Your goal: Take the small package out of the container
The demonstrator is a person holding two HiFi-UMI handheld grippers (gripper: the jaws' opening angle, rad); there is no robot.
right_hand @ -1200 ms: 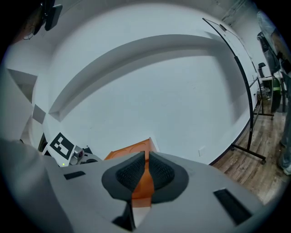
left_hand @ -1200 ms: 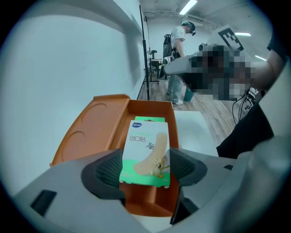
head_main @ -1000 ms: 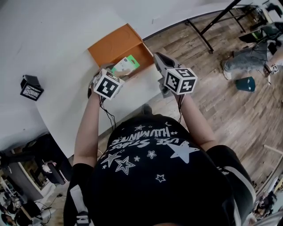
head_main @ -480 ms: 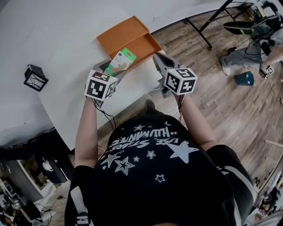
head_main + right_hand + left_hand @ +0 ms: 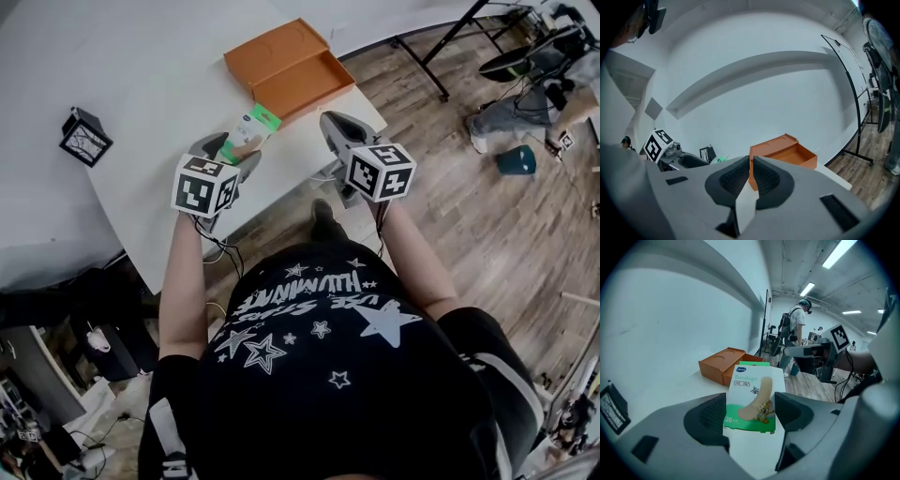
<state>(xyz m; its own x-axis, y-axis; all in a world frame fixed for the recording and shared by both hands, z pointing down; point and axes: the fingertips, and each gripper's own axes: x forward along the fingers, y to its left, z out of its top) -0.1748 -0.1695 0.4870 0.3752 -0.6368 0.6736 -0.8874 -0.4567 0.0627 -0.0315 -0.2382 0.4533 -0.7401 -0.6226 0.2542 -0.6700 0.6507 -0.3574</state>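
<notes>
The small package [image 5: 249, 130] is a white and green bandage pack [image 5: 753, 397]. My left gripper [image 5: 228, 155] is shut on it and holds it upright above the white table [image 5: 150, 84], on the near side of the container. The jaws press on its lower edges [image 5: 750, 414]. The orange container [image 5: 287, 64] lies open on the table beyond it [image 5: 725, 363]. My right gripper [image 5: 334, 127] hovers at the table's right edge, near the container [image 5: 785, 150], shut with nothing in it [image 5: 750, 163]. From that view the left gripper [image 5: 670, 151] shows at the left.
A small black cage-like object [image 5: 84, 136] stands on the table at the left [image 5: 611, 405]. To the right of the table's edge is wooden floor with a black stand's legs [image 5: 427, 58] and a teal object [image 5: 518, 159]. A person [image 5: 795, 329] stands far off.
My left gripper has drawn back from the orange container toward the table's near edge, with the package in it. The right gripper has stayed in place.
</notes>
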